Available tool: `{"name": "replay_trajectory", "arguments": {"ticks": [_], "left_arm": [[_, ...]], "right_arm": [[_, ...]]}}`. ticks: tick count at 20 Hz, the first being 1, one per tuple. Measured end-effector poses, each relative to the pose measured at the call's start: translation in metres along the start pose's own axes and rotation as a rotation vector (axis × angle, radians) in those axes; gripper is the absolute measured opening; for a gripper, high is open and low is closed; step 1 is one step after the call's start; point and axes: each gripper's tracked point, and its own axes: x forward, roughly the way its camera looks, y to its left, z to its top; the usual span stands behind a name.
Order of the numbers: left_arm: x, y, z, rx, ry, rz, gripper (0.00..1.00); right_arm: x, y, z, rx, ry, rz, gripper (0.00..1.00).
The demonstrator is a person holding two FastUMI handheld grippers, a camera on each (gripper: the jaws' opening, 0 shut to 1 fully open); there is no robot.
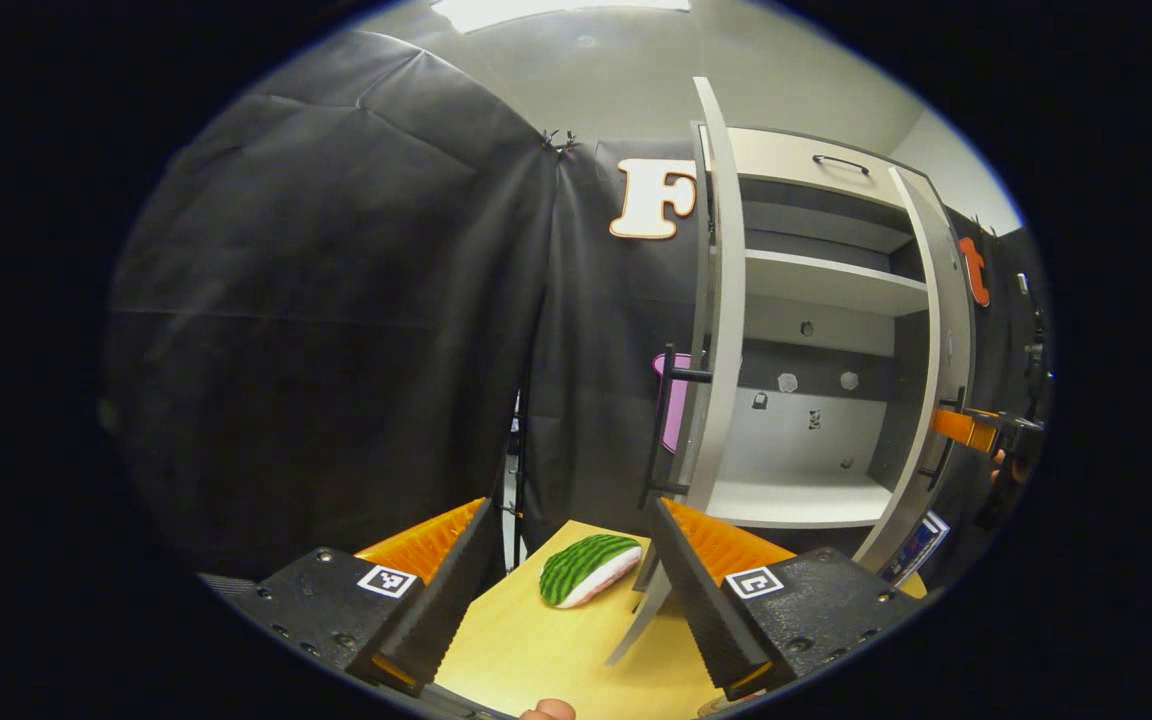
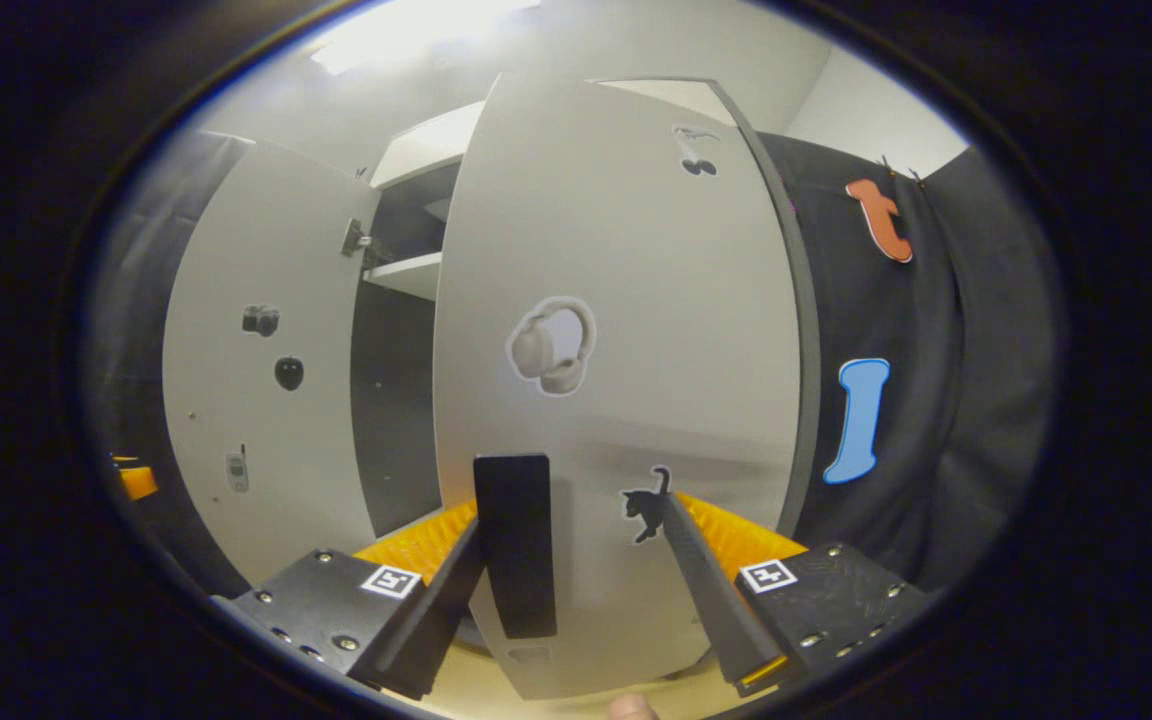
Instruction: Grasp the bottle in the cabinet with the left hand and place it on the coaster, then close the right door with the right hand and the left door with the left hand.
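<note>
The white cabinet (image 1: 816,285) stands with both doors swung out and bare shelves. Its left door (image 1: 726,300) is edge-on, with a black handle (image 1: 666,420). My left gripper (image 1: 571,510) is open over the yellow table (image 1: 546,650), holding nothing, short of the cabinet. My right gripper (image 1: 976,432) is at the outer face of the right door (image 1: 936,350). In the right gripper view that gripper (image 2: 576,515) is open. The right door's black handle (image 2: 514,545) stands between its fingers, close to the left one. The right door (image 2: 616,380) is very near.
A green-striped, watermelon-slice-shaped piece (image 1: 591,568) lies on the table just ahead of my left gripper. The left door's inner face (image 2: 266,400) carries small stickers. Black cloth walls close in on the left and behind the cabinet.
</note>
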Motion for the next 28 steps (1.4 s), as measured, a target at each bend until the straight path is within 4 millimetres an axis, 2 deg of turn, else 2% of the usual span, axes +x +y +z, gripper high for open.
{"name": "replay_trajectory", "arguments": {"ticks": [2, 3, 4, 5, 9, 14, 15, 16, 17, 18, 23, 24, 25, 27, 28], "left_arm": [[0.003, 0.003, 0.001, 0.006, -0.001, 0.006, 0.97], [0.003, 0.004, 0.002, 0.007, 0.001, 0.006, 0.97], [0.005, 0.004, 0.002, 0.008, 0.003, 0.007, 0.96], [0.007, 0.005, 0.002, 0.009, 0.006, 0.007, 0.96], [0.012, 0.012, 0.004, 0.019, 0.006, 0.008, 0.96], [0.018, 0.028, 0.005, 0.020, 0.010, 0.023, 0.96], [0.018, 0.031, 0.005, 0.018, 0.013, 0.026, 0.97], [0.020, 0.033, 0.003, 0.017, 0.018, 0.029, 1.00], [0.021, 0.034, 0.003, 0.017, 0.023, 0.032, 0.96], [0.022, 0.037, 0.001, 0.018, 0.027, 0.034, 0.96], [0.031, 0.039, 0.004, 0.024, 0.034, 0.030, 0.96], [0.032, 0.039, 0.005, 0.027, 0.033, 0.025, 0.92], [0.034, 0.038, 0.007, 0.031, 0.032, 0.018, 0.97], [0.037, 0.036, 0.010, 0.039, 0.025, 0.004, 0.97], [0.038, 0.035, 0.010, 0.041, 0.024, -0.004, 0.92]], "right_arm": [[0.008, 0.004, 0.000, 0.001, -0.001, -0.013, 0.97], [0.011, 0.006, 0.000, 0.001, -0.002, -0.020, 1.00], [0.014, 0.007, -0.001, 0.004, -0.004, -0.025, 0.97], [0.018, 0.009, -0.002, 0.009, -0.002, -0.031, 1.00], [0.030, 0.012, -0.006, 0.036, 0.005, -0.057, 0.97], [0.049, 0.015, -0.006, 0.026, -0.004, -0.088, 0.97], [0.056, 0.016, -0.003, 0.021, -0.006, -0.092, 1.00], [0.063, 0.019, -0.003, 0.019, -0.007, -0.096, 0.97], [0.066, 0.020, -0.003, 0.022, -0.008, -0.100, 1.00], [0.068, 0.019, -0.005, 0.026, -0.007, -0.105, 0.97], [0.078, 0.019, -0.004, 0.025, -0.011, -0.137, 1.00], [0.080, 0.020, -0.004, 0.026, -0.010, -0.146, 1.00], [0.081, 0.020, -0.004, 0.027, -0.010, -0.152, 1.00], [0.083, 0.020, -0.004, 0.027, -0.012, -0.164, 1.00], [0.085, 0.019, -0.004, 0.027, -0.013, -0.170, 1.00]]}}
